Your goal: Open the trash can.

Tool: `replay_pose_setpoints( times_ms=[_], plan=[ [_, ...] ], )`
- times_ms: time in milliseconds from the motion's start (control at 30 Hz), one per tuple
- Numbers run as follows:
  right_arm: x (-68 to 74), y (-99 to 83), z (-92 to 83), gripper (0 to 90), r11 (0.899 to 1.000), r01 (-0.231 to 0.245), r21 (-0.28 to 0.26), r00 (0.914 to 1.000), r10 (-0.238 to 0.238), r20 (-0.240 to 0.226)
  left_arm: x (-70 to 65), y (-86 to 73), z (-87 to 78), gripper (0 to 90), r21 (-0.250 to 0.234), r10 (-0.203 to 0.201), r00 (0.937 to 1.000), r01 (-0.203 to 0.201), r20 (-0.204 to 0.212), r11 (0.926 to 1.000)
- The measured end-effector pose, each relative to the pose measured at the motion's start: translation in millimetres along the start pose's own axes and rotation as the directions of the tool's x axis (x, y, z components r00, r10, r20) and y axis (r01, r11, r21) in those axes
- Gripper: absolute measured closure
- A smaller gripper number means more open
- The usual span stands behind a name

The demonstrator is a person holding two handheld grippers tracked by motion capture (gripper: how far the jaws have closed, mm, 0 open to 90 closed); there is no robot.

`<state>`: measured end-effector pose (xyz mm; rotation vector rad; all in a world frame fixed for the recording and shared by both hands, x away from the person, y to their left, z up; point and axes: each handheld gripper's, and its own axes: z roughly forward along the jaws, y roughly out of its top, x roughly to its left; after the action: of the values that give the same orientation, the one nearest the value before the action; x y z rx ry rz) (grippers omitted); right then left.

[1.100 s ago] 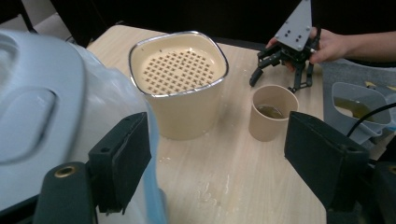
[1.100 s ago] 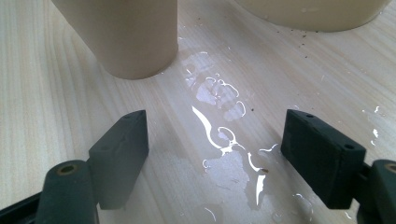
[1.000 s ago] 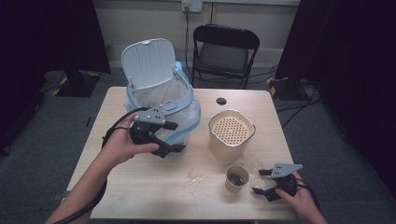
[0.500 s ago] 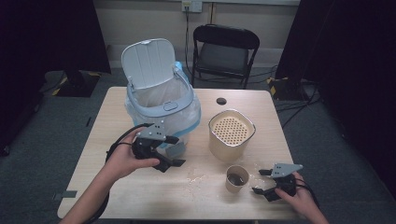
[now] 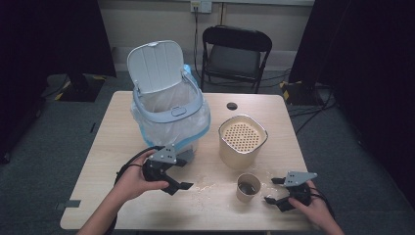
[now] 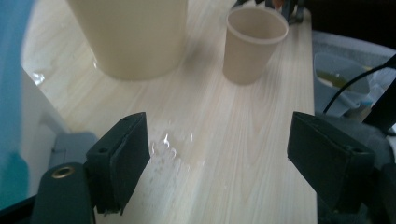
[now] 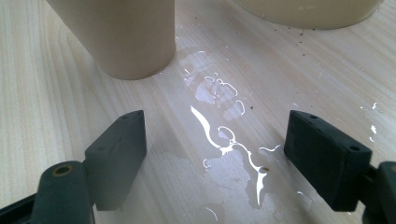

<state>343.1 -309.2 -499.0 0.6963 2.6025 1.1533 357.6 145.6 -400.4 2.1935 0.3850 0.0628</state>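
Note:
A small paper cup (image 5: 248, 187) with dark liquid stands near the table's front, just left of my right gripper (image 5: 273, 190). That gripper rests low over a wet spill (image 7: 224, 126). Its jaws have just been opening, and nothing is between them. The cup (image 7: 126, 37) stands ahead of its left jaw, apart from it. My left gripper (image 5: 185, 174) is open and empty, low over the table in front of the bin (image 5: 169, 117), pointing right toward the cup (image 6: 254, 42). A beige container (image 5: 242, 142) with a perforated top stands behind the cup.
The bin has a raised white lid and a blue-edged plastic liner. Droplets (image 5: 210, 185) wet the wood between the grippers. A small black cap (image 5: 231, 105) lies at the table's far side. A black chair (image 5: 235, 54) stands behind the table.
My left hand has come down from beside the bin toward the table's front. The right gripper stays beside the cup, with its jaws a little wider.

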Motion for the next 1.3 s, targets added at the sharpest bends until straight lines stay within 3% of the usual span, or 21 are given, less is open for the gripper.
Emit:
replay_pose_setpoints(
  times_ms=[100, 767, 900, 1100, 1300],
  plan=[
    [0.1, 0.1, 0.1, 20.3, 1.0, 0.0, 0.0, 1.0, 0.0, 0.0, 0.8, -7.9, 4.4, 20.6, -0.005, -0.012, 0.9999, 0.012, 0.003, 0.9999],
    [1.3, 2.1, 2.7, 14.1, 1.0, 0.014, 0.011, 0.9999, -0.013, -0.008, 4.1, -64.3, 35.8, 20.7, 0.086, -0.051, 0.9987, 0.052, -0.008, 0.9949],
    [1.8, 2.7, 3.4, 13.8, 1.0, 0.018, 0.012, 0.9998, -0.018, -0.005, 2.8, -70.7, 39.9, 20.7, 0.101, -0.031, 0.9994, 0.032, -0.013, 0.9943],
    [1.6, 3.5, 4.3, 13.8, 1.0, 0.023, 0.011, 0.9997, -0.023, -0.01, 1.6, -80.8, 46.5, 20.1, 0.127, 0.034, 0.9993, -0.032, -0.017, 0.9914],
    [2.5, 5.1, 4.8, 14.1, 1.0, 0.025, 0.017, 0.9996, -0.025, -0.009, 1.8, -83.4, 47.9, 18.5, 0.116, 0.049, 0.9987, -0.046, -0.018, 0.9922]
  ],
)
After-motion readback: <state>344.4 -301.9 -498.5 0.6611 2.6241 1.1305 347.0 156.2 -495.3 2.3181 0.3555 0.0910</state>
